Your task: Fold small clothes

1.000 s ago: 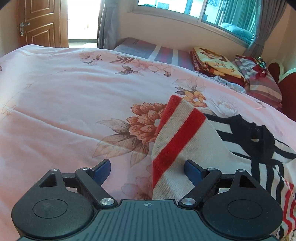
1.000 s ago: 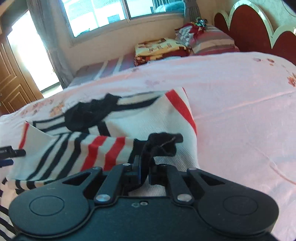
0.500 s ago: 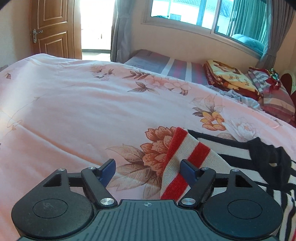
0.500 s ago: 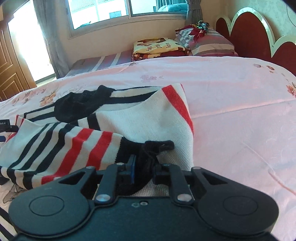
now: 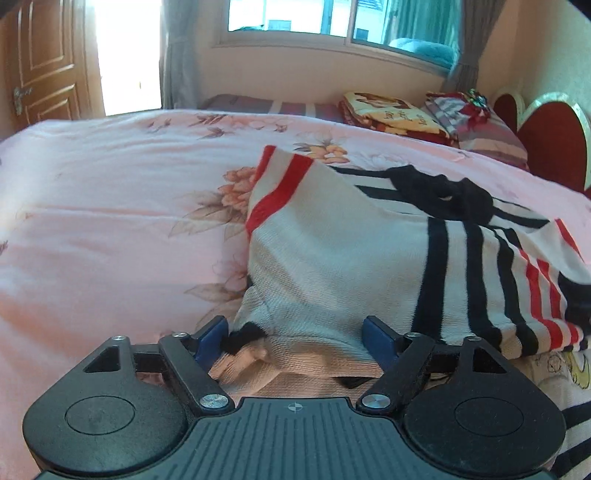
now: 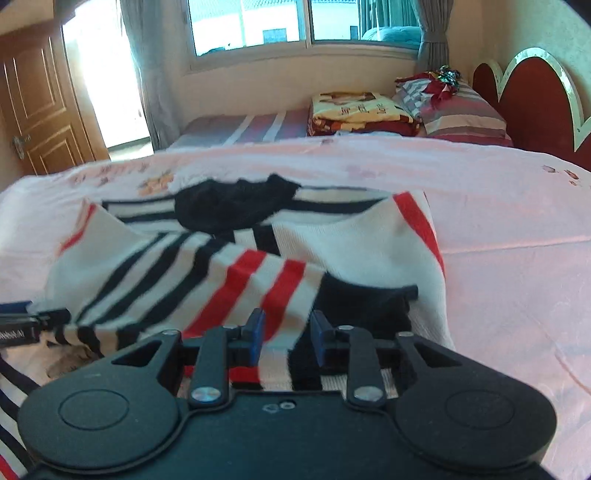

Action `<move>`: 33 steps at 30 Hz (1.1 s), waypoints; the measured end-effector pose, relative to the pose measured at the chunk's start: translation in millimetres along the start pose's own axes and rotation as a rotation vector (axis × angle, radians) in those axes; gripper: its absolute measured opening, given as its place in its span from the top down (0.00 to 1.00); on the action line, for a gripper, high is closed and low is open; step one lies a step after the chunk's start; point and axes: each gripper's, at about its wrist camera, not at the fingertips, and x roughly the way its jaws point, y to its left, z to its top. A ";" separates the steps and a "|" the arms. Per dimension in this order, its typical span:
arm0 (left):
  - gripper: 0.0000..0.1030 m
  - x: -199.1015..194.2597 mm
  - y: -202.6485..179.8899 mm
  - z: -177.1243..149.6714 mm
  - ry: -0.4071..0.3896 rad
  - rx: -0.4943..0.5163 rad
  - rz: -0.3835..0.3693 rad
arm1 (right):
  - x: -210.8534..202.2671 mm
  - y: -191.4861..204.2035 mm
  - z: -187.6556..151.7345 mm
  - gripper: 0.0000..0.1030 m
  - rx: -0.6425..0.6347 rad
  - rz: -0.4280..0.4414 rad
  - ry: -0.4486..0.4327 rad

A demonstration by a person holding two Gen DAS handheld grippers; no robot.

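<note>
A white knit sweater with black and red stripes and a black collar lies on the pink floral quilt. My left gripper is at its near left edge. Its jaws are wide and opening, with bunched white cloth and a black cuff between them. In the right wrist view a striped sleeve lies folded across the sweater. My right gripper hovers over the sleeve's black cuff, jaws slightly apart and opening, with striped cloth in the gap but not pinched. The left gripper's fingertip shows at the far left.
Folded blankets and striped pillows lie at the head of the bed by a red headboard. A window is behind the bed, and a wooden door is at the left. A cartoon-print fabric lies under the sweater's right edge.
My right gripper has let go of the black cuff, and the sleeve now lies on the sweater. My left gripper has shifted right onto the sweater's edge, and cloth now fills its gap.
</note>
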 end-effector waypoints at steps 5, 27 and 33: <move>0.13 -1.9 14.2 -7.2 -0.007 -0.041 0.037 | 5.1 -33.3 -12.3 0.80 0.050 -0.012 -0.013; 0.13 -25.0 19.6 -30.1 0.024 -0.064 0.135 | -25.8 -15.3 -46.4 0.73 -0.012 -0.004 0.041; 0.13 -54.9 -17.9 -37.2 -0.005 0.020 0.090 | -44.0 -11.5 -44.7 0.68 0.044 0.063 0.038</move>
